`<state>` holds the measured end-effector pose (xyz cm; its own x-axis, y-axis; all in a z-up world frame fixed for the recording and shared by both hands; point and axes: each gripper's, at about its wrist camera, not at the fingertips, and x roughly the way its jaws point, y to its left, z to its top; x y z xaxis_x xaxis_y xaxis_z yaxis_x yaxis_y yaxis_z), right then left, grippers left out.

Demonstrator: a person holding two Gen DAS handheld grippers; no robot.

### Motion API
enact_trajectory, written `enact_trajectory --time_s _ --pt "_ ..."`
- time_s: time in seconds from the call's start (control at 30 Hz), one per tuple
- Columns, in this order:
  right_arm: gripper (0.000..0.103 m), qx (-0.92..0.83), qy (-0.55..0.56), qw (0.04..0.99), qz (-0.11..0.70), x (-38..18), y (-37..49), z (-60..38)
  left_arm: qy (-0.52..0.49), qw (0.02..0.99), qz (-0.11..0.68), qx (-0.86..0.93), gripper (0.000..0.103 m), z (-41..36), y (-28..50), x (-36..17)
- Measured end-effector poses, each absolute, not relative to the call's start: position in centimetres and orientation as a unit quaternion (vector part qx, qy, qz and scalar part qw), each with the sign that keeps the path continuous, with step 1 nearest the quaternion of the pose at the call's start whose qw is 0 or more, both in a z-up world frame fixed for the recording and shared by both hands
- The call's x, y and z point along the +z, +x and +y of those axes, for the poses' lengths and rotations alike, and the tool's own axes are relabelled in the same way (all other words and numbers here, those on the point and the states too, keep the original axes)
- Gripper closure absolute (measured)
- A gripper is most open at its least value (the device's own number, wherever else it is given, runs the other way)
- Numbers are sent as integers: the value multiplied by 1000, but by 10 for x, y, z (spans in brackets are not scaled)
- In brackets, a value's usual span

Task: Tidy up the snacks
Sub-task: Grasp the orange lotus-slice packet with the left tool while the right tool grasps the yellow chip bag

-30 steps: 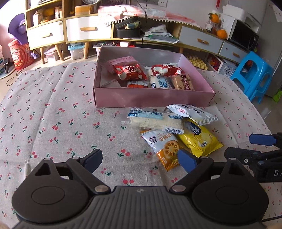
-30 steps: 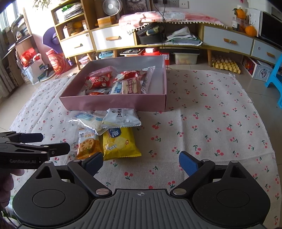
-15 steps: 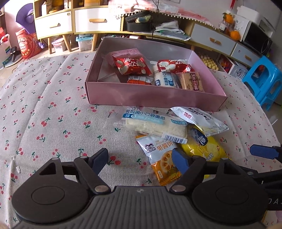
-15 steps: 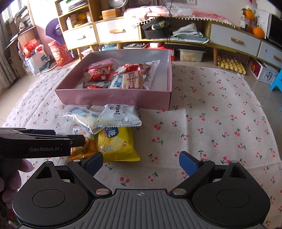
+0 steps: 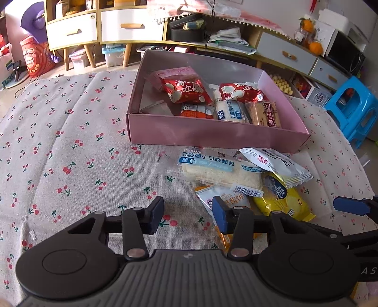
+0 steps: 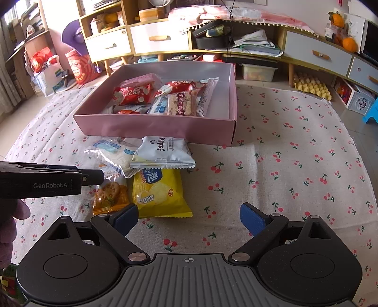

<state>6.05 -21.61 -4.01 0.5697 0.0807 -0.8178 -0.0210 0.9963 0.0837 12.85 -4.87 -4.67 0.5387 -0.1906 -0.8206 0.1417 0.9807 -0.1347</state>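
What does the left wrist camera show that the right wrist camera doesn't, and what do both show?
Only the left wrist view shows the blue stool. Only the right wrist view shows the desk fan and the person's hand behind the left gripper. Both show the pink box holding snacks, and the four packets in front of it, including the yellow chip bag and the bread packet.

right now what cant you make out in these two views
- Orange biscuit pack: lower half behind the left gripper in the left view.
- Pink box: floor under the snacks hidden in both views.
- Bread pack: partly covered by the white packet.
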Motion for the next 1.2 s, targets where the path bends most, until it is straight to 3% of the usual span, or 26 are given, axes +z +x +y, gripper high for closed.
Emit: enact_trajectory --time_s 0.13,0.4,0.47,0.6,0.77,1.2 --pt "8 37 40 887 459 -43 63 -216 -15 875 474 -97 83 -43 129 -47" --pt "12 45 63 885 459 -53 76 -208 -31 871 479 -103 83 -33 132 -47" --pt "19 47 52 887 457 -54 79 -201 -32 871 480 -104 83 -33 133 -47" --pt "45 53 38 885 462 -57 83 -192 -28 871 479 -108 83 -32 133 -47" --pt "51 59 27 886 460 -54 83 -190 -27 871 478 -111 82 -32 132 -47" --pt "52 27 66 880 470 -52 78 -221 -98 857 491 -120 62 -28 136 -46"
